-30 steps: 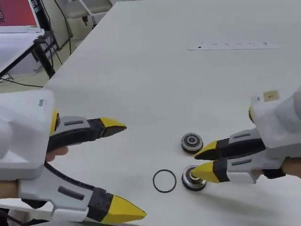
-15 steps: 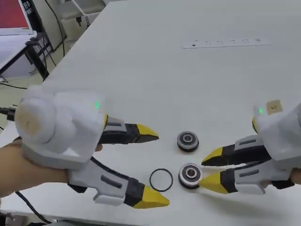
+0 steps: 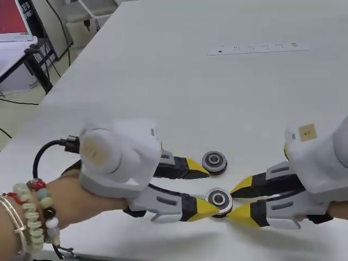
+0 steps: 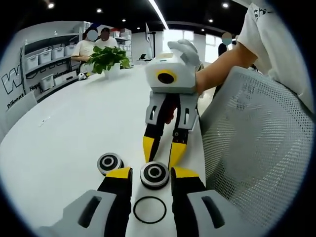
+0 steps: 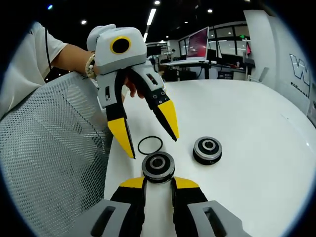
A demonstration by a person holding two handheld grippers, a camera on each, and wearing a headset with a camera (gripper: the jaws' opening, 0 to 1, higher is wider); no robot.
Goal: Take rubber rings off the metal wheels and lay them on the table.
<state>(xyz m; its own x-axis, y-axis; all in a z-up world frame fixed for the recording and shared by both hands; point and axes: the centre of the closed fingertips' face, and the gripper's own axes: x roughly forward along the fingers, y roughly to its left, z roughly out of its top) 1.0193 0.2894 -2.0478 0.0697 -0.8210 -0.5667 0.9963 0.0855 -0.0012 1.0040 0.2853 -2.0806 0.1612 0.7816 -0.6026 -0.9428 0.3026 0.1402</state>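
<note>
Two metal wheels lie on the white table (image 3: pixel 179 81). The near wheel (image 3: pixel 219 200) sits between both grippers. My left gripper (image 3: pixel 206 187) comes from the left, open, one jaw on each side of this wheel (image 4: pixel 155 174). From the right, my right gripper (image 3: pixel 237 200) stands open with a narrow gap, its tips at the edge of the wheel (image 5: pixel 158 166). The far wheel (image 3: pixel 214 161) lies free just behind. A loose black rubber ring (image 4: pixel 149 210) lies flat between the left jaws, and shows again as the ring (image 5: pixel 149 144) beyond the near wheel.
The table edge runs close below both grippers. A grey mesh chair back (image 4: pixel 252 148) stands right at that edge. A flat power strip (image 3: pixel 258 49) lies far across the table. Shelves and people are in the background of the left gripper view.
My left gripper has moved right to the near wheel, and its body now covers the loose ring in the head view. The right gripper stayed by the wheel, its jaws a little narrower.
</note>
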